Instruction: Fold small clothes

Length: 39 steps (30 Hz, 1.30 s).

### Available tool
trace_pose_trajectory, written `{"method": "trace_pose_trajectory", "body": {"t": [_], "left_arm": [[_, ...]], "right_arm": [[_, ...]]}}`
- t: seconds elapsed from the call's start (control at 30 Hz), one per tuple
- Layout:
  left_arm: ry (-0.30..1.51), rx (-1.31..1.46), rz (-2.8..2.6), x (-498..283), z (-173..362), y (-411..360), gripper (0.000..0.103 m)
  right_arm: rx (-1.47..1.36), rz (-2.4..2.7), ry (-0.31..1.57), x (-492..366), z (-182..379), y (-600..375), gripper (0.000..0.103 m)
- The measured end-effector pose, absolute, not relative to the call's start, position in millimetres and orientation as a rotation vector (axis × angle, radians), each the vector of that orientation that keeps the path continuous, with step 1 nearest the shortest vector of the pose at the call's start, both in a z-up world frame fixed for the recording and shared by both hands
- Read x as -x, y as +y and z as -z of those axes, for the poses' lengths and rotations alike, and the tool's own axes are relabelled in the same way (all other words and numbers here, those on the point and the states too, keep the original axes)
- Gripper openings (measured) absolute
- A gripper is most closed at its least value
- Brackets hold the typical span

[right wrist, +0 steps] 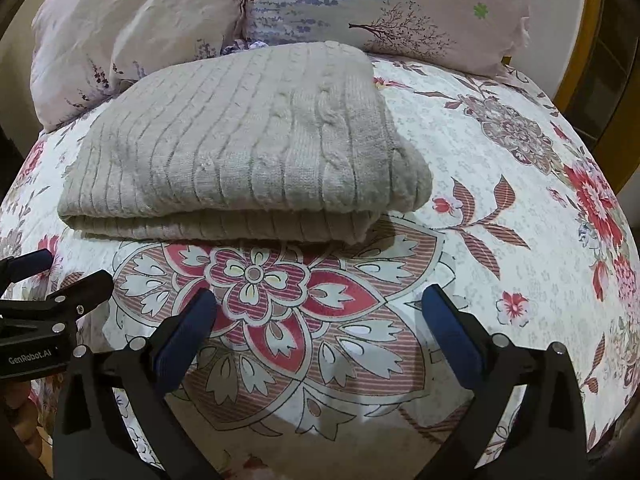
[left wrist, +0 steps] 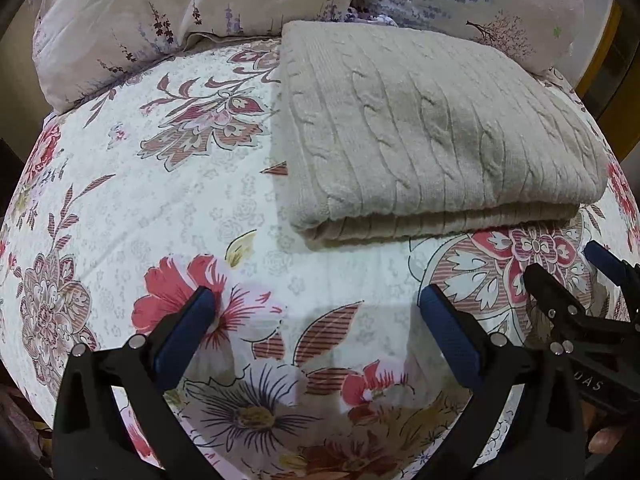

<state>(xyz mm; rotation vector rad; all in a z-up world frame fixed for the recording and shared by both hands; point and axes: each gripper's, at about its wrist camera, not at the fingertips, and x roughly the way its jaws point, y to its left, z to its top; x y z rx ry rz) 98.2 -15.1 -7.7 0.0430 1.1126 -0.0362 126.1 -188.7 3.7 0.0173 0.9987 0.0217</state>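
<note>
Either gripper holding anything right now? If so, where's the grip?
Nothing held. Left gripper and right gripper are open over the bedspread; folded sweater lies untouched.

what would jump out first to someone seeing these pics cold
A folded beige cable-knit sweater lies on a busy floral bedsheet, just in front of two pale printed pillows at the head of the bed. Nearer the cameras, the left gripper and right gripper hover open and empty over the sheet, short of the sweater's folded edge.
</note>
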Motion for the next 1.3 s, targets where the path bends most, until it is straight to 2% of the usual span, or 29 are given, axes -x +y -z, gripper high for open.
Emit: {"method": "trace_pose_trajectory", "body": {"t": [1.3], "left_arm": [[1.115,-0.036,0.028,-96.4,8.1,-14.5,0.101]], "right_arm": [[-0.014,-0.026,1.0,-125.4,-4.3,-189.3,0.102]]}}
